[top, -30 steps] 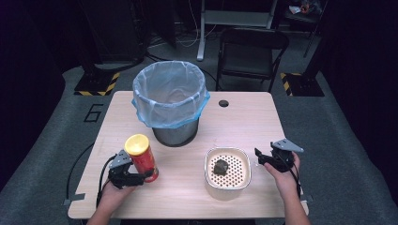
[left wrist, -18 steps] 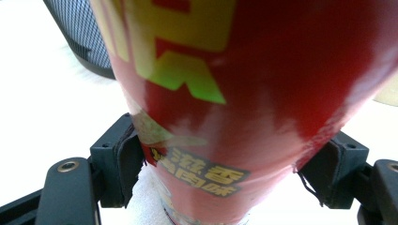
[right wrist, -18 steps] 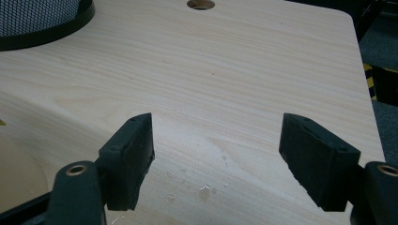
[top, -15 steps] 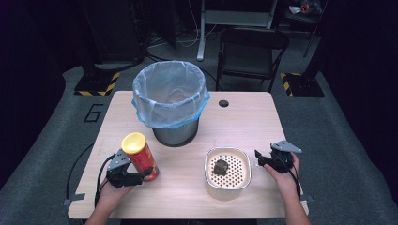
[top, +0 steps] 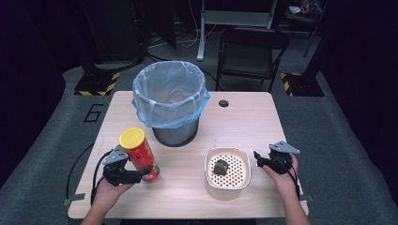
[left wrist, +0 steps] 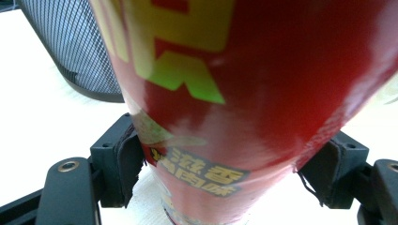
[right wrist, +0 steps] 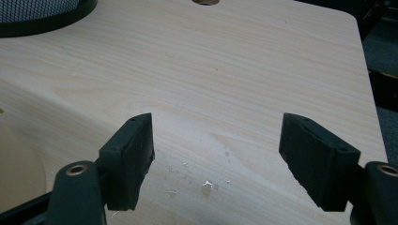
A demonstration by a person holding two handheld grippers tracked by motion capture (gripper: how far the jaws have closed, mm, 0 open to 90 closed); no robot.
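A red chip can [top: 140, 158] with a yellow lid leans to the upper left, its base at the table's front left. My left gripper [top: 141, 172] is shut on its lower part; its jaws have just been closing on it. In the left gripper view both pads [left wrist: 126, 164] press the red can [left wrist: 244, 103] from either side. My right gripper [top: 261, 158] rests open at the front right, beside a cream strainer bowl [top: 238, 182] that holds a dark lump [top: 219, 167]. Nothing lies between the open right gripper [right wrist: 216, 161] jaws but bare wood.
A black mesh waste bin [top: 170, 102] lined with a blue-rimmed clear bag stands at the table's [top: 244, 122] middle back, close behind the can. A round cable hole [top: 224, 103] sits to its right. A black chair [top: 251, 49] stands beyond the table.
The left gripper has lifted the can and tipped it, so the yellow lid now sits higher and further left. The right gripper has stayed where it was.
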